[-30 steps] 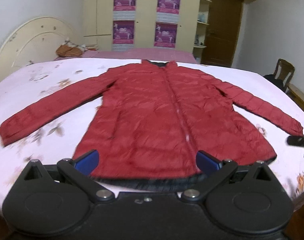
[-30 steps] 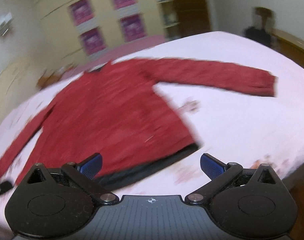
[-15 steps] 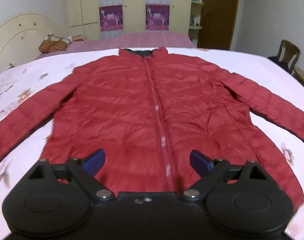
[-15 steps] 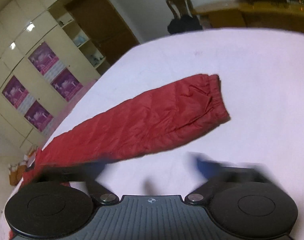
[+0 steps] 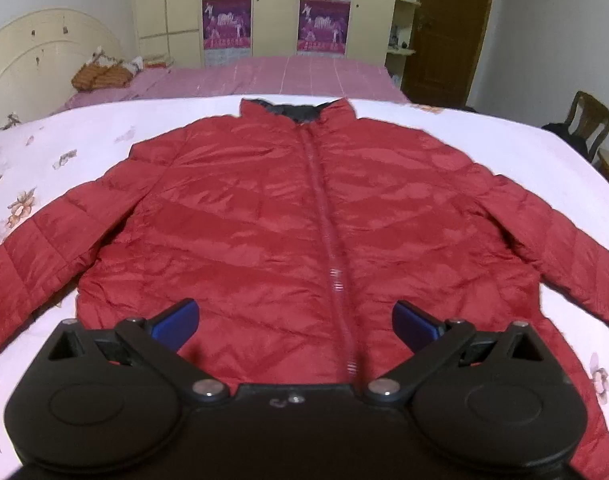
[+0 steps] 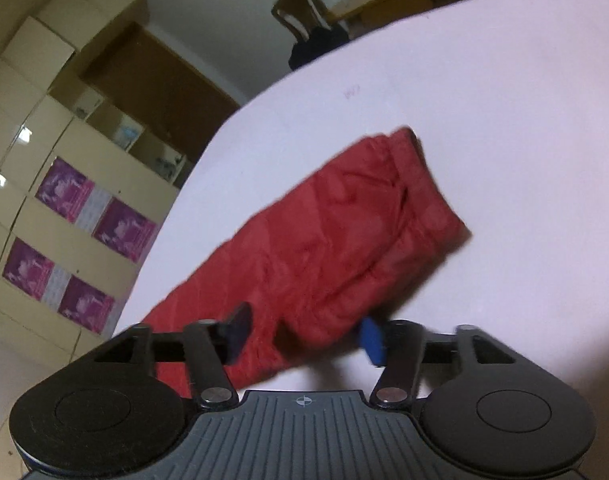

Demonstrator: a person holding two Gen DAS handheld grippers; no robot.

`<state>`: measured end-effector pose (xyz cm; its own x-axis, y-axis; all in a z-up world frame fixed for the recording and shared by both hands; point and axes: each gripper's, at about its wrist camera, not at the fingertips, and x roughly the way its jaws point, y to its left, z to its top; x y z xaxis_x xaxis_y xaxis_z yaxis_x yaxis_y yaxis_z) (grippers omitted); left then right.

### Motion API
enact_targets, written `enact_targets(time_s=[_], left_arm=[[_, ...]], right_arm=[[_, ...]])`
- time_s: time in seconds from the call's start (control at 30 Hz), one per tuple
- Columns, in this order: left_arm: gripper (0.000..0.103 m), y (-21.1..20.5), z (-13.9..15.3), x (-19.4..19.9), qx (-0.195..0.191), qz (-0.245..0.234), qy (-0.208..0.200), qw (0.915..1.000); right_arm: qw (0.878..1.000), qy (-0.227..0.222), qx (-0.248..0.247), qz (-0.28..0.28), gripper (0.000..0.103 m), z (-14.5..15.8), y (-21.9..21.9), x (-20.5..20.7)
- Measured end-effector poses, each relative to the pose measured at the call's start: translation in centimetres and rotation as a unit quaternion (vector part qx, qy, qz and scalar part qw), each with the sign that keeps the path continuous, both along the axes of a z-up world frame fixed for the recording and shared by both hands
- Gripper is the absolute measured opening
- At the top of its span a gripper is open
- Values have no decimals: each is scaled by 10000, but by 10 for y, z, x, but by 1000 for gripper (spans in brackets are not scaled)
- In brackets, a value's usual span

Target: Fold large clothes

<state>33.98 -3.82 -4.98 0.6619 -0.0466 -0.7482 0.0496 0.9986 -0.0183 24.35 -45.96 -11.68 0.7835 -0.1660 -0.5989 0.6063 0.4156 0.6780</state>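
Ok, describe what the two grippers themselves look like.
Both are matte black plastic with two round discs at the base, angled link arms on silver pivot pins, and blue finger pads. The left gripper has a smooth black centre plate with small screws. The right gripper has a ribbed grey centre plate bearing a small crosshair mark. No cables or sleeves show.

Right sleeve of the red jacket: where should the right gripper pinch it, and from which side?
Probably just behind the elastic cuff of the right sleeve, coming in across its width from the near edge. The sleeve lies flat on the bed, and the right gripper, open, already straddles it lower down; the cuff end swings most easily over the body.
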Motion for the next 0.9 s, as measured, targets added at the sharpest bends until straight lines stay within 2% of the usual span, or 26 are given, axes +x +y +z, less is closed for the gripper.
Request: enact_targets(time_s=[0.07,0.1,0.17,0.2,0.27,0.37,0.47,0.6,0.67,0.7,0.73,0.77,0.83,0.9], left_arm=[[103,10,-2,6,164,14,-53,9999],[103,17,-2,7,145,13,-108,9998],[103,28,-4,11,339,42,-295,9990],[103,34,-7,15,493,36,-257,9984],[103,47,-11,26,496,-41,-33,9988],[103,77,-11,39,210,242,-29,9995],[103,107,-11,53,-102,315,71,9994],[103,140,-5,67,-477,311,11,9984],[96,154,0,73,-618,261,-74,9977],[88,159,2,75,-679,222,-111,9974],[87,164,5,76,-732,206,-146,9970],[87,169,7,76,-808,173,-207,9964],[87,176,7,78,-798,229,-264,9962],[93,183,5,81,-822,235,-226,9961]], right_arm=[[9997,156,-207,-14,61,2,0,11],[9990,280,-347,-5,40,4,2,16],[9968,508,-621,64,10,12,1,28],[9948,566,-839,62,8,18,3,33],[9874,582,-1451,245,7,37,16,49],[9698,357,-2276,802,6,74,55,77],[9466,47,-2744,1690,6,101,115,114],[8999,-252,-2944,3206,6,112,230,160],[8714,-290,-3016,3859,6,106,284,179],[8556,-291,-3060,4166,6,101,313,185],[8396,-282,-3102,4449,6,95,339,189],[8224,-258,-3144,4735,6,88,369,191],[7968,-191,-3153,5151,6,72,409,190],[7709,-119,-3255,5474,6,60,447,185]])
